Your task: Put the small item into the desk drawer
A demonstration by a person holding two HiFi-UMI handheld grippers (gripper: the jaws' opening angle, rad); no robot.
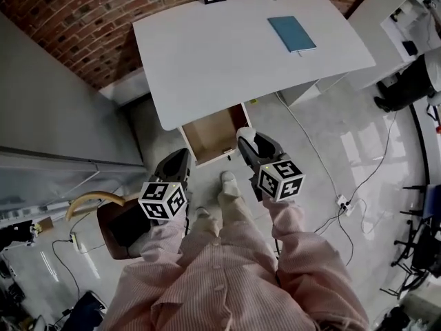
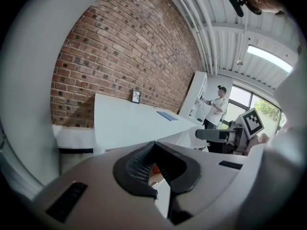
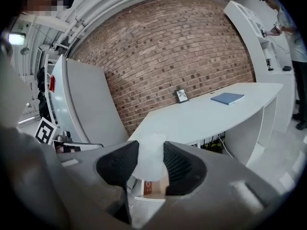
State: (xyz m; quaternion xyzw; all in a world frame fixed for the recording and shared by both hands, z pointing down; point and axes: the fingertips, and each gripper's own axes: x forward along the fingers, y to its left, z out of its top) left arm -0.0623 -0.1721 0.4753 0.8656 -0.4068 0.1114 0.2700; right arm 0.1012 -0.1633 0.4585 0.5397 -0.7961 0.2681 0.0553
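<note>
We hold both grippers out low in front of us, arms in pink-striped sleeves [image 1: 288,221], the two tools side by side and apart, each marker cube [image 1: 164,200] turned up toward our head. Our left gripper [image 2: 154,146] has its jaws brought together at the tips, nothing between them. Our right gripper [image 3: 151,158], slightly ahead of the left, has its jaws pressed on a small white item [image 3: 149,150].

Pink striped shirt [image 1: 227,274] with small buttons down the front, long sleeves [image 1: 288,219] of the same cloth, white shoe [image 1: 227,183], grey left gripper [image 1: 179,158] and right gripper [image 1: 251,140], dark ribbed pads [image 3: 180,166], a cube [image 1: 163,200] on each (white, with black square markers).
</note>
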